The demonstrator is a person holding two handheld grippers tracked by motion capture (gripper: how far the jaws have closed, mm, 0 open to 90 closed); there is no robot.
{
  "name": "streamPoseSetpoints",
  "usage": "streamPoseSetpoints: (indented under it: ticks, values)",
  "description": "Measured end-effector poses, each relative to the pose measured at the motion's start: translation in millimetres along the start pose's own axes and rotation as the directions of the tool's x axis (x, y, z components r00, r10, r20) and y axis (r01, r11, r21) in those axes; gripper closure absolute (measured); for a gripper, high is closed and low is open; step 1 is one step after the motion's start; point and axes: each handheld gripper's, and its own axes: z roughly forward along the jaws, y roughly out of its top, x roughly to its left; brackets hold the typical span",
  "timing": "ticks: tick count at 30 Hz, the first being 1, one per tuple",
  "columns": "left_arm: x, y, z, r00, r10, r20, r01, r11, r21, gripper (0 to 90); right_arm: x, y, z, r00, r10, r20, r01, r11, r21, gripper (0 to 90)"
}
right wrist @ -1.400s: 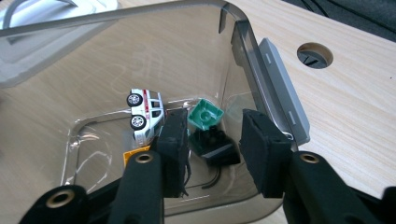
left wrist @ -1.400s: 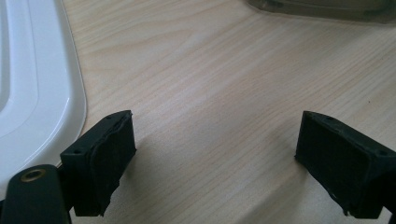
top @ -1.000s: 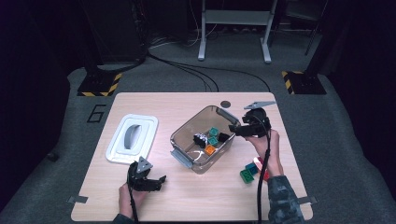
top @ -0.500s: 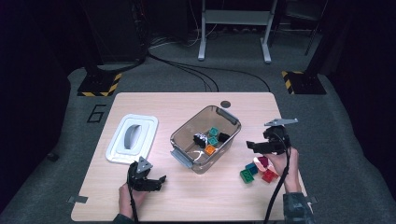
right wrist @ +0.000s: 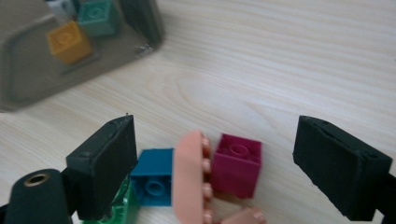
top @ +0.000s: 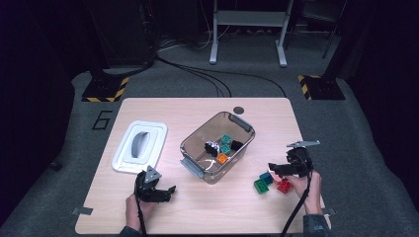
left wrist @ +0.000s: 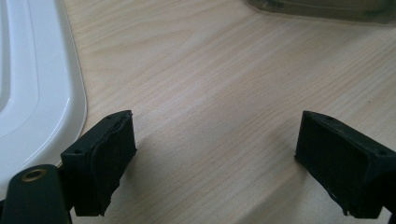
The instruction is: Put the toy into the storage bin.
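The right hand-held gripper point(top: 274, 168) hangs just over the loose bricks point(right wrist: 236, 163) on the counter point(top: 197, 207), right of the clear bin point(top: 217, 143). Its jaws have just been opening and stand spread, pinching nothing. The left hand-held gripper point(top: 165, 190) rests by the white lid point(top: 140, 146), spread and empty.

A pale wooden surface point(top: 163, 207) stands on grey carpet point(top: 59, 187) marked with a dark "6" point(top: 102, 120). Black cables point(top: 207, 76) trail past hazard-striped plates point(top: 104, 90) toward a grey metal stand point(top: 247, 19); beyond is darkness.
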Motion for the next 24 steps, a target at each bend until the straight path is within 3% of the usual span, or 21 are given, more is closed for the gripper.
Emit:
streamPoseSetpoints:
  ticks: [6,10,12,20,24]
  values:
    - [0.0,0.0,0.0,1.0000,0.000,0.000,0.000,1.0000,0.000,11.7,-12.1,-10.7,3.2,0.9965,0.058,0.060,-0.059,0.998,0.019,18.9]
    - [0.0,0.0,0.0,1.0000,-0.001,0.000,0.001,1.0000,0.000,11.7,-16.5,-15.1,5.2,0.9924,0.095,0.078,-0.094,0.995,-0.016,27.2]
    - [0.2,0.0,-0.1,1.0000,0.002,0.000,-0.002,1.0000,0.002,11.7,-17.1,-16.3,8.6,0.9900,0.110,0.089,-0.110,0.994,-0.005,29.5]
    - [0.1,0.0,-0.1,1.0000,0.002,0.000,-0.002,1.0000,0.002,11.7,-13.3,-17.2,19.4,0.9875,0.131,0.088,-0.133,0.991,0.022,34.9]
    - [0.0,0.0,0.0,1.0000,0.000,0.000,0.000,1.0000,0.000,11.7,-11.6,-15.1,23.3,0.9846,0.136,0.110,-0.140,0.990,0.032,40.9]
